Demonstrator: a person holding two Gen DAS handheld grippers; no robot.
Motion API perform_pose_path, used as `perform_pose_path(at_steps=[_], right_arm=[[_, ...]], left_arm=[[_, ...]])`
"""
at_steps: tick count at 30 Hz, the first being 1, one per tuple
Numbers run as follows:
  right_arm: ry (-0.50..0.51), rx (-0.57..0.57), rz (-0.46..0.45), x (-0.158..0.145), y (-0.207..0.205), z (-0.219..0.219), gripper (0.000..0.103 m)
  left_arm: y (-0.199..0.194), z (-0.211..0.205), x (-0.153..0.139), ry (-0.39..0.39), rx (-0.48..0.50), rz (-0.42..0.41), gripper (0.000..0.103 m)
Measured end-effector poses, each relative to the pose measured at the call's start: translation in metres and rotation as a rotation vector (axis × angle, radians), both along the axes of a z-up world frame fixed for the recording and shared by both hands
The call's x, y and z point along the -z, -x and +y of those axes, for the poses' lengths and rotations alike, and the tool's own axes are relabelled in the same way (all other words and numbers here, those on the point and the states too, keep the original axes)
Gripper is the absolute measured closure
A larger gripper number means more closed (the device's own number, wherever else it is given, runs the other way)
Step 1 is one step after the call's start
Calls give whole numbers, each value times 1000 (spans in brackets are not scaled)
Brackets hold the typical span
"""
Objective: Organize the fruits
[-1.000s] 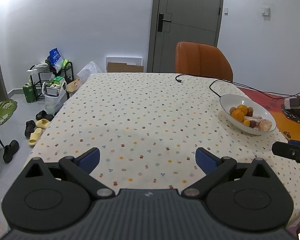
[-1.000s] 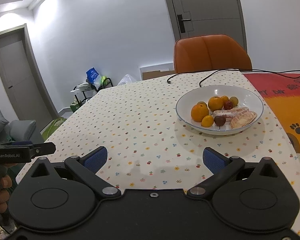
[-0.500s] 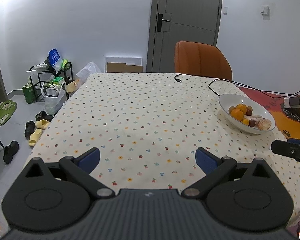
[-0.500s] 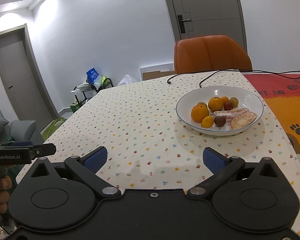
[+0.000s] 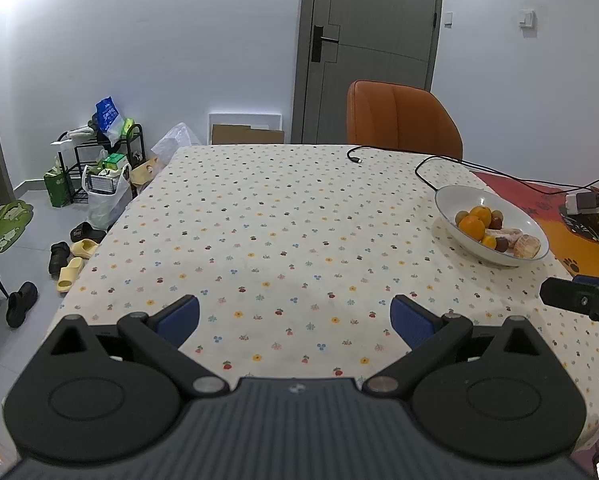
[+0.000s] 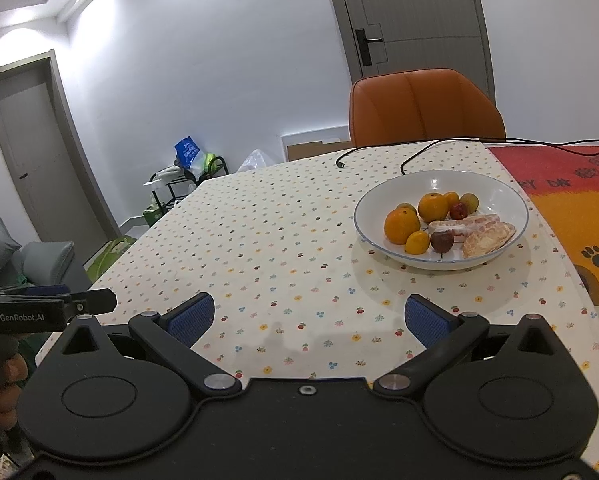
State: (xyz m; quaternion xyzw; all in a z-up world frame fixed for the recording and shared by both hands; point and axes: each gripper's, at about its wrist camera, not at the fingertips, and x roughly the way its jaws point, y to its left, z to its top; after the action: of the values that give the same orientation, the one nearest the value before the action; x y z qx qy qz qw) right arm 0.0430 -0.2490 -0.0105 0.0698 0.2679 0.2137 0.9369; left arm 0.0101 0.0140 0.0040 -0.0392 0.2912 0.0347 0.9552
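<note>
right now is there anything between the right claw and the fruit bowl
No. In the right wrist view, only bare dotted tablecloth lies between the open right claw and the fruit bowl.

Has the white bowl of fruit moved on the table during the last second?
No. In the right wrist view the white bowl keeps its place beside the black cable and the red mat edge; only the camera shifted slightly.
</note>
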Motion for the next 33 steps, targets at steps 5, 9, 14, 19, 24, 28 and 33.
perform_pose_path(at_steps=[5,9,14,19,24,28,33], right_arm=[[-3,-3,7,0,0,-1,0],[-2,-3,7,0,0,-1,0],[0,0,10,1,0,0,0],[3,0,13,2,-1,0,0],[9,0,14,2,-1,1,0],[9,2,12,2,-1,0,0],[7,8,12,2,0,-2,0]], left_arm=[[0,0,0,0,-1,2,2],[0,0,0,0,-1,1,2],[1,1,0,1,-1,3,2],[0,2,2,9,-5,14,2],[0,2,3,11,-5,18,2],[-1,2,3,15,-7,23,2],[-1,2,2,12,-2,23,2]])
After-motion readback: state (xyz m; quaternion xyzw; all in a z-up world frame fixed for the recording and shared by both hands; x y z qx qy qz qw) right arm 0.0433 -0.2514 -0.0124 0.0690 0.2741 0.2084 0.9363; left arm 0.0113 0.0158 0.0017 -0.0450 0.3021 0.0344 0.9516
